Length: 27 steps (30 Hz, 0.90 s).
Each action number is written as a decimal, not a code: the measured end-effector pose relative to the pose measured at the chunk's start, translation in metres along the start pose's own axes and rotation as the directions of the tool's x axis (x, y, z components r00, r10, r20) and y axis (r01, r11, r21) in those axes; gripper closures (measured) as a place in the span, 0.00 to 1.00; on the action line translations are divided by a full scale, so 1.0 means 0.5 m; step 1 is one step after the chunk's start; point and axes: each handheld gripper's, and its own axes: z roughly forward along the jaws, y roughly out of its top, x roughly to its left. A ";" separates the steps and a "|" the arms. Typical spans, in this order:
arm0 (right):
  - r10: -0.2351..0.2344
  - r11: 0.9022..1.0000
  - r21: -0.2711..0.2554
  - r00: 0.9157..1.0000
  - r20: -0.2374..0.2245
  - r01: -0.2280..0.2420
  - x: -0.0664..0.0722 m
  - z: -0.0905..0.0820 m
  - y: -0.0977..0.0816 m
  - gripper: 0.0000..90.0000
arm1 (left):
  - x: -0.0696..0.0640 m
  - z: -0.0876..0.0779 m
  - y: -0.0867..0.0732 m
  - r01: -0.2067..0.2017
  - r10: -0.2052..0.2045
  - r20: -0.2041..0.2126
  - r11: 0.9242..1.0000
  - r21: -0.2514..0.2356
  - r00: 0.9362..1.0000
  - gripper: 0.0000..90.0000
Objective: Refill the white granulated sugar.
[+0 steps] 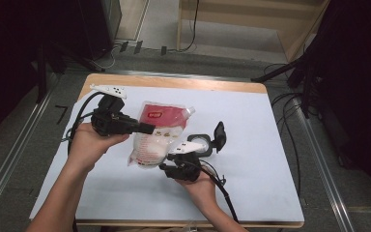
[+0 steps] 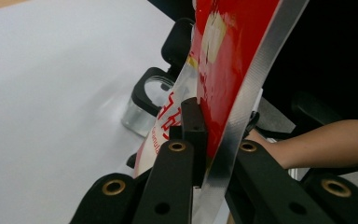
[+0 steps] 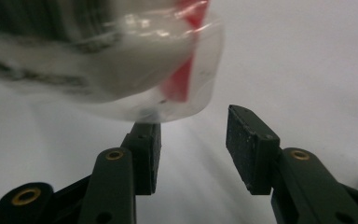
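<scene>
A pouch (image 1: 154, 135) with a red top, a clear lower half and white contents hangs tilted above the white table sheet (image 1: 251, 121). My left gripper (image 1: 147, 128) is shut on the pouch's side edge; in the left gripper view the jaws pinch the pouch (image 2: 223, 60) at its silvery seam, with my left gripper (image 2: 203, 126) just under the red print. My right gripper (image 1: 166, 166) sits below the pouch's bottom end. In the right gripper view the right gripper (image 3: 193, 135) stands open, and the pouch's rounded clear bottom (image 3: 121, 70) hovers just above the left jaw, with no pad pressing on it.
A small glass jar (image 1: 200, 144) with a black flip lid (image 1: 219, 134) standing open rests on the sheet just beyond my right hand; the jar (image 2: 147, 105) also appears past the pouch. Cables trail from both grippers. The table's wooden rim (image 1: 174, 81) borders the far side.
</scene>
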 end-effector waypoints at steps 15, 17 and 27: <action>-0.080 0.992 -0.094 0.997 0.014 0.081 0.020 -0.014 -0.006 0.67 | 0.003 0.004 -0.001 0.076 -0.076 0.033 0.997 -0.002 0.997 1.00; -0.102 0.989 -0.108 0.995 0.005 0.102 0.025 -0.015 -0.005 0.67 | 0.004 0.005 -0.001 0.071 -0.071 0.018 0.997 -0.004 0.997 1.00; -0.242 0.966 -0.088 0.970 0.040 0.244 0.064 -0.018 0.001 0.59 | -0.001 0.022 0.000 0.058 -0.058 0.013 0.998 0.013 0.998 1.00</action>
